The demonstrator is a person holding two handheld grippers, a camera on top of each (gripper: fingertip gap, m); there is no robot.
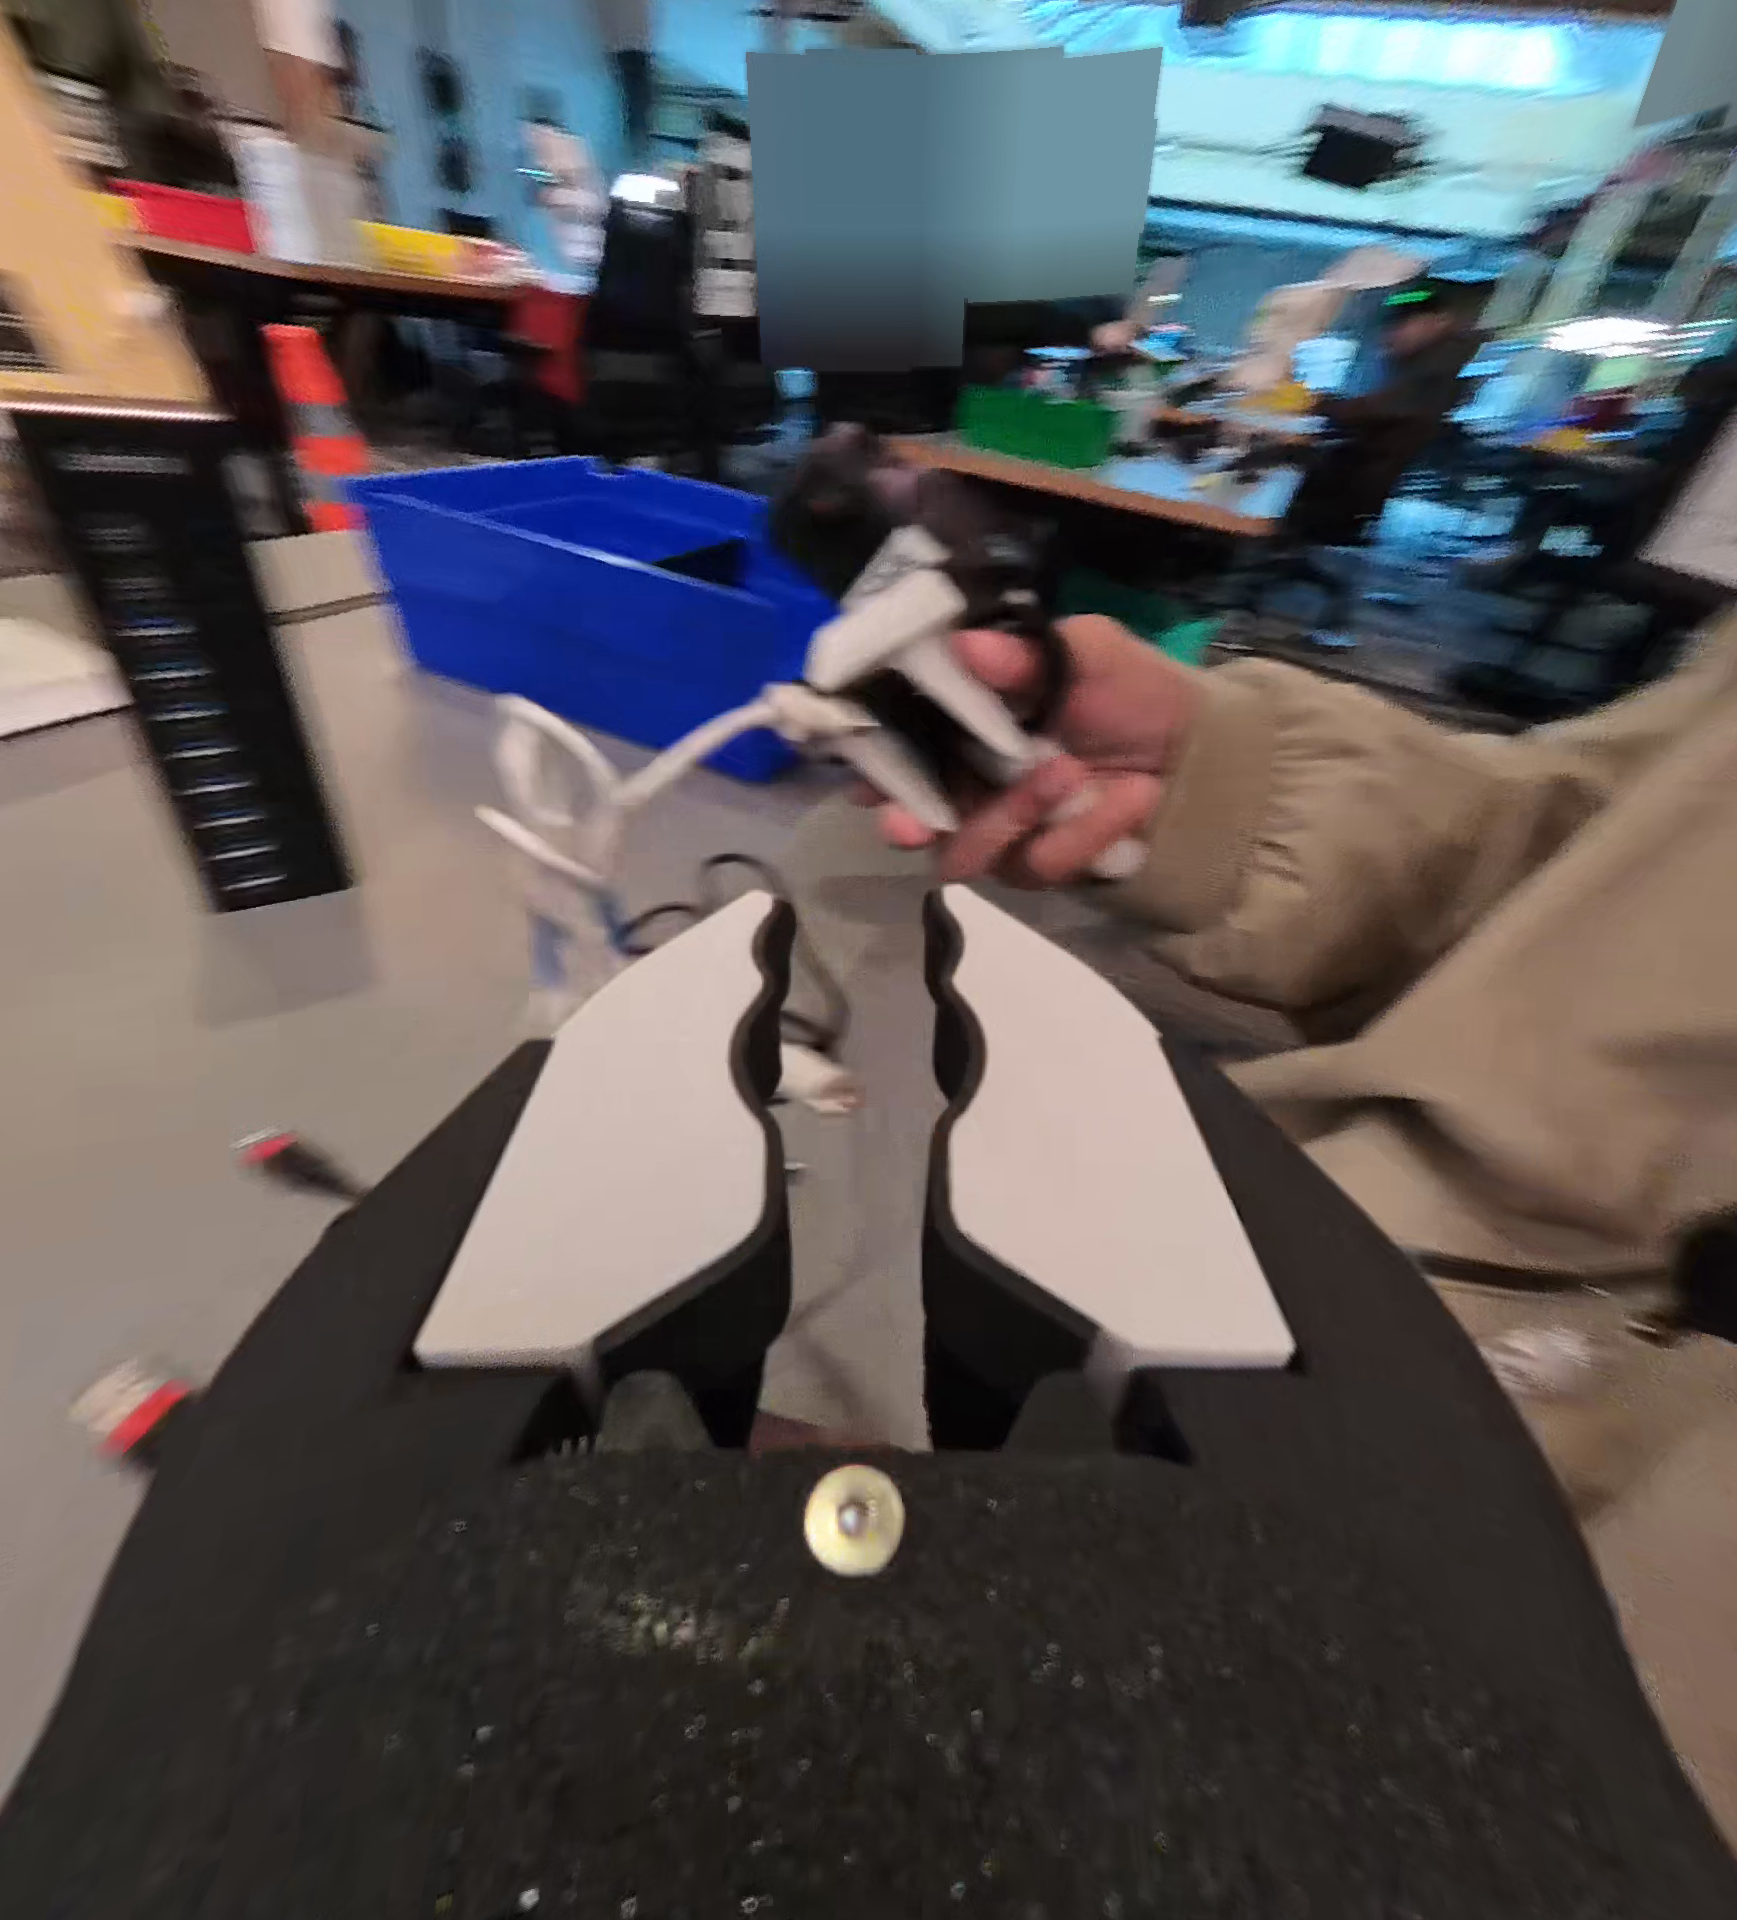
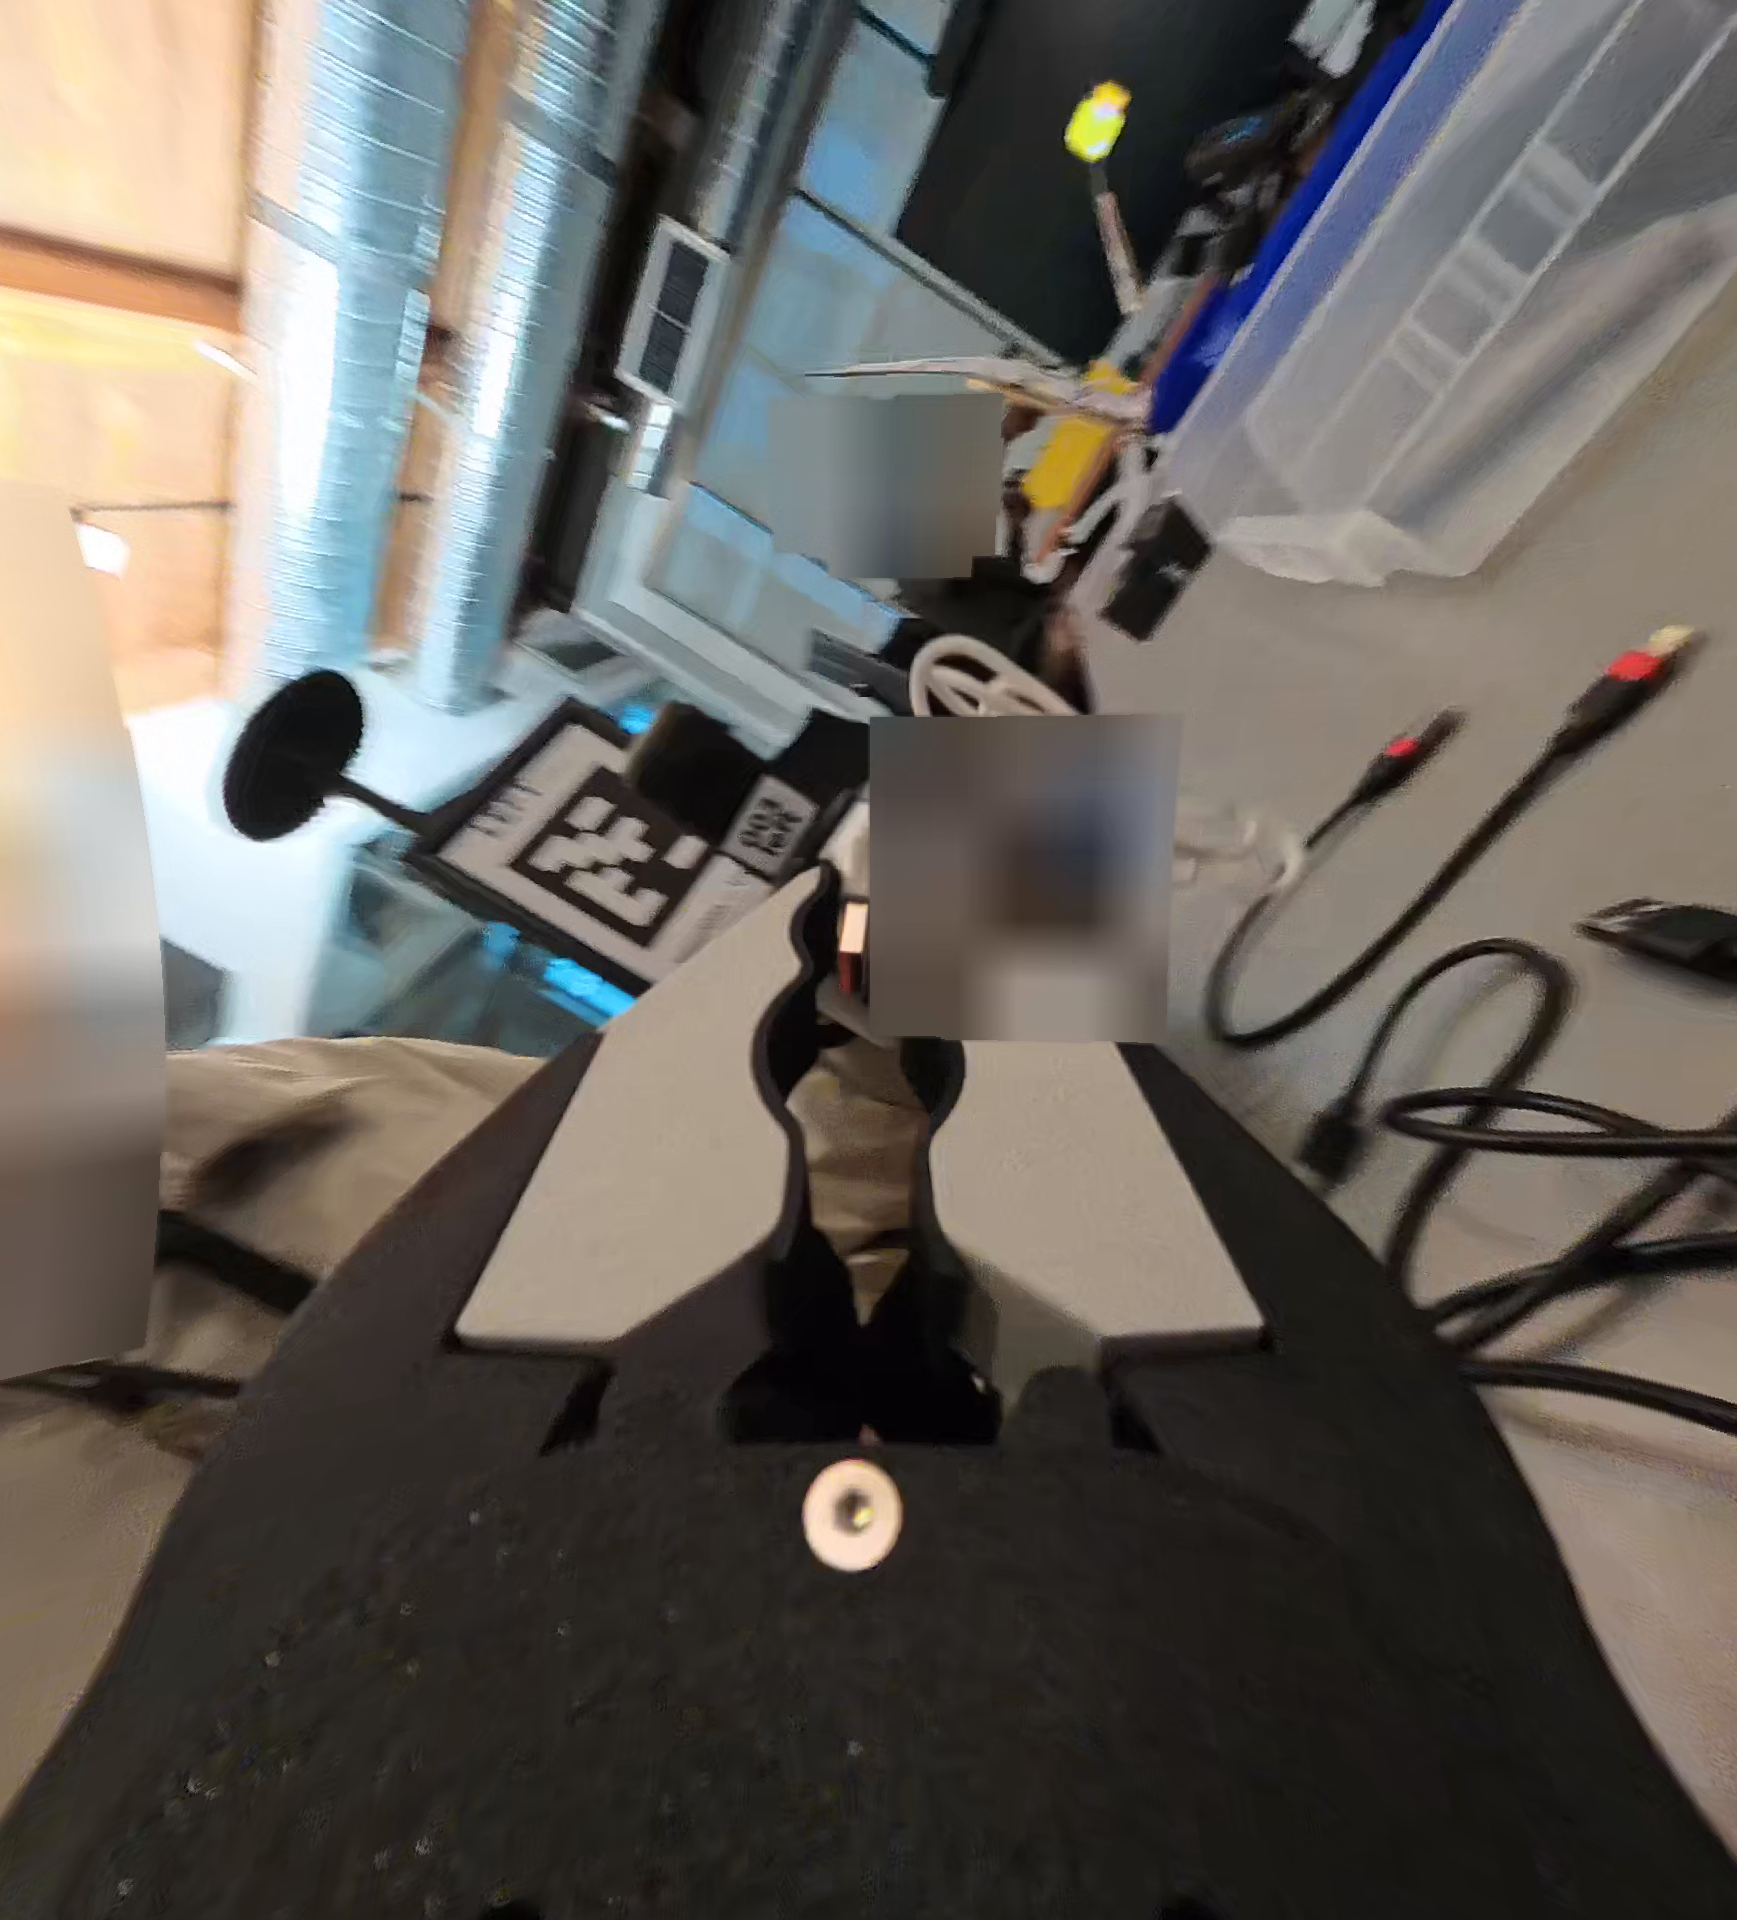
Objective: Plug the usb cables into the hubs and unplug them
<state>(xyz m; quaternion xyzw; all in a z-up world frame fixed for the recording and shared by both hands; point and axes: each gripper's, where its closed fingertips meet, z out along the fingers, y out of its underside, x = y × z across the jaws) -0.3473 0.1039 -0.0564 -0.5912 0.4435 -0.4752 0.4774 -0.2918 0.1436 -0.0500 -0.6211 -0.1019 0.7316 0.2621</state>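
Progress appears early: no plug is seen seated in the tall black multi-port USB hub (image 1: pixel 183 665). Right of the hub, the right gripper (image 1: pixel 848 717) jaws pinch the white USB cable (image 1: pixel 635 774) off the grey desk (image 1: pixel 64 1039). The left gripper (image 1: pixel 853 914) jaws stand spread, empty. Black red-tipped cables (image 2: pixel 1529 769) lie loose.

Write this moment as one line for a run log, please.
left gripper: open, empty | right gripper: shut on white cable, lifted off table | black hub: apart, untouched
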